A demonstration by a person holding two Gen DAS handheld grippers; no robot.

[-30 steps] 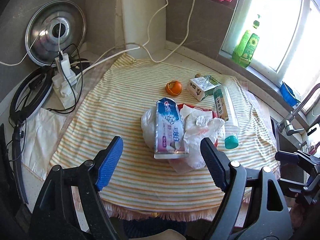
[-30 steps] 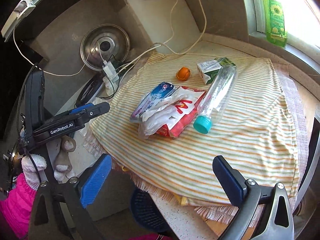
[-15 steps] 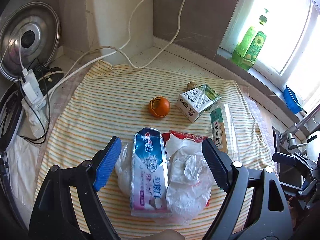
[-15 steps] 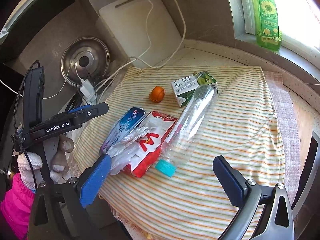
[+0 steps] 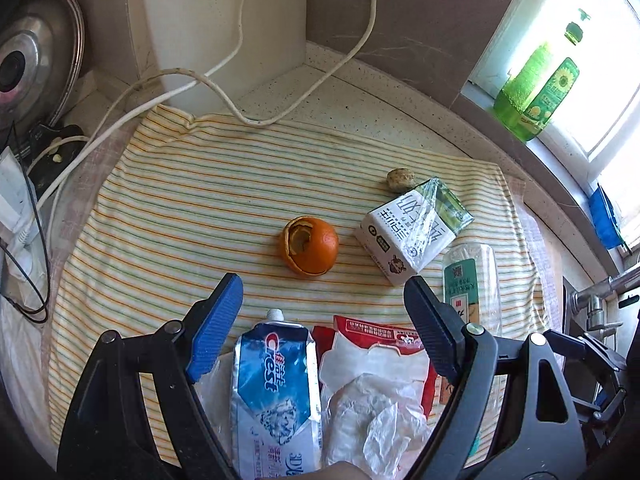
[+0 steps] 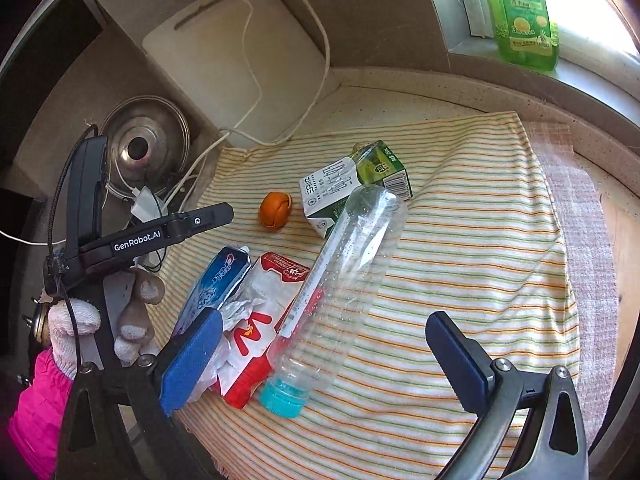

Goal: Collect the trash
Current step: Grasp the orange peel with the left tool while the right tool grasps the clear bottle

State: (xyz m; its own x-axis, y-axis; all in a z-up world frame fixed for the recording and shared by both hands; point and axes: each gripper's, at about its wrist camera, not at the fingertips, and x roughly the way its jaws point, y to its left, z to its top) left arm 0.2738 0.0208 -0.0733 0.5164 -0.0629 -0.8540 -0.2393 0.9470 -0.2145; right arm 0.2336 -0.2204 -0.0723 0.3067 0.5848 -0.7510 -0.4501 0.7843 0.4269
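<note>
- Trash lies on a striped woven cloth (image 5: 192, 216): a hollow, curled orange peel (image 5: 310, 245), a creased milk carton (image 5: 412, 232), a flattened toothpaste tube (image 5: 276, 392), a crumpled red-and-white wrapper (image 6: 260, 324).
- Clear ribbed plastic bottle (image 6: 340, 280) lies diagonally, its teal cap (image 6: 282, 396) toward the right gripper (image 6: 324, 360).
- Left gripper (image 5: 320, 312) and right gripper: jaws wide apart, holding nothing.

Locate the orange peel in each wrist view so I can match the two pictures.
Left wrist view: the orange peel lies at centre on the striped cloth, just beyond the open jaws, left of the milk carton.
Right wrist view: the orange peel sits left of centre in the upper half, again just left of the milk carton.
Shared landmark: the milk carton beside it.
</note>
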